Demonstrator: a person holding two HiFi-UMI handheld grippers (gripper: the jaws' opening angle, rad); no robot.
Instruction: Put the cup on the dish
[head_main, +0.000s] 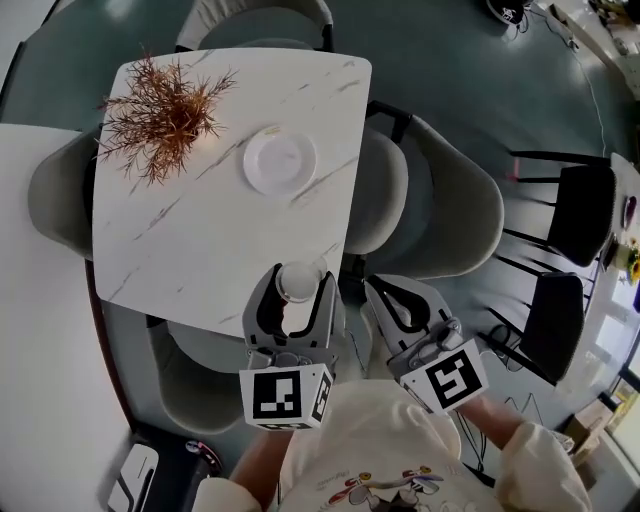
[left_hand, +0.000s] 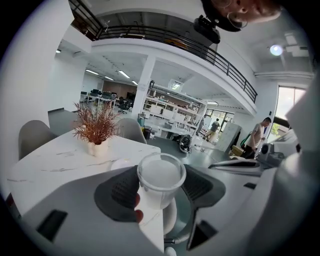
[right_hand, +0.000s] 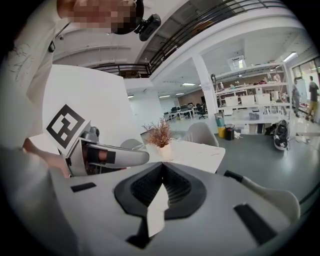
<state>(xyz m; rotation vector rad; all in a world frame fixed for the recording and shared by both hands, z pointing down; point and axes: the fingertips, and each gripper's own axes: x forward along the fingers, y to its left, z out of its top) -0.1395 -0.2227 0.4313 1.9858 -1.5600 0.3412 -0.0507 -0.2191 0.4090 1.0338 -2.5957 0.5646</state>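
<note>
Clamping the cup (head_main: 297, 279), left gripper (head_main: 297, 292) hides its base.

There is one cup (head_main: 297, 281) and one dish (head_main: 280, 160). There is one dried plant (head_main: 165, 115), in one small pot. I count two tables: one marble table (head_main: 200, 250) and one plain white table (head_main: 35, 300) beside it. The pale chairs (head_main: 455, 210) are five, as far as I can count: four round the marble table and one more just behind the right one. The black chairs (head_main: 580, 215) are two. There are two grippers, the left gripper (head_main: 297, 279) and the right gripper (head_main: 378, 290), and each carries one marker cube (head_main: 287, 397), so two cubes. In the left gripper view, two people (left_hand: 258, 137) stand far off in the hall.
</note>
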